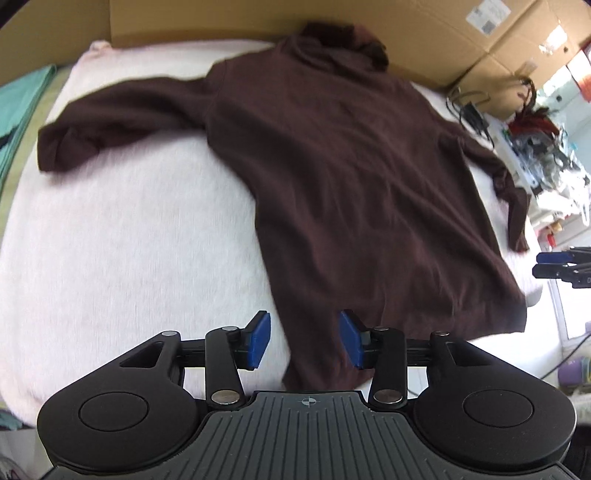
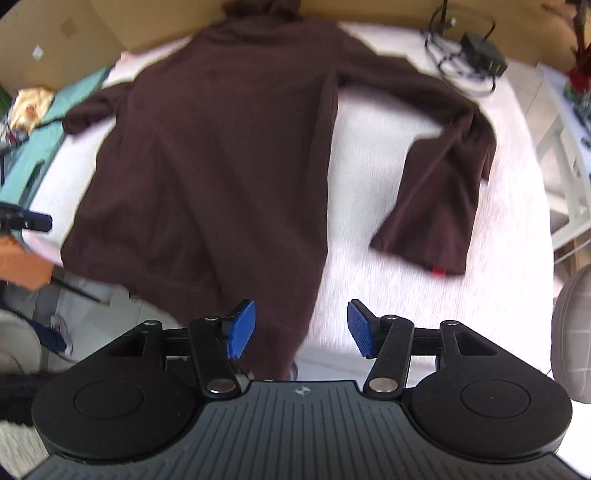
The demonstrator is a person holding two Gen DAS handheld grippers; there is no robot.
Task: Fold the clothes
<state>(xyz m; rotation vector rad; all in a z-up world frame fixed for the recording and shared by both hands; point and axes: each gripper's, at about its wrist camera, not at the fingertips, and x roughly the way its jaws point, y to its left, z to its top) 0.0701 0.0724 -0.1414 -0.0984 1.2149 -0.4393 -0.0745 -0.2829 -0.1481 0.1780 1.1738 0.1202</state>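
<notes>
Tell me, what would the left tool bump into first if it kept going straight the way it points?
Probably the bottom hem of the brown sweater, which lies right ahead between the left tool's open blue pads, on the pink blanket. Depth is hard to judge.

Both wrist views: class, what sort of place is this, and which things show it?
Probably a cluttered home room or workroom. A brown sweater lies spread on a pale pink fuzzy cover, cardboard boxes stand behind it, and tangled cables lie at the far corner.

The white label (image 1: 487, 16) on the cardboard box (image 1: 517, 48) seems printed, but too blurred to read.
</notes>
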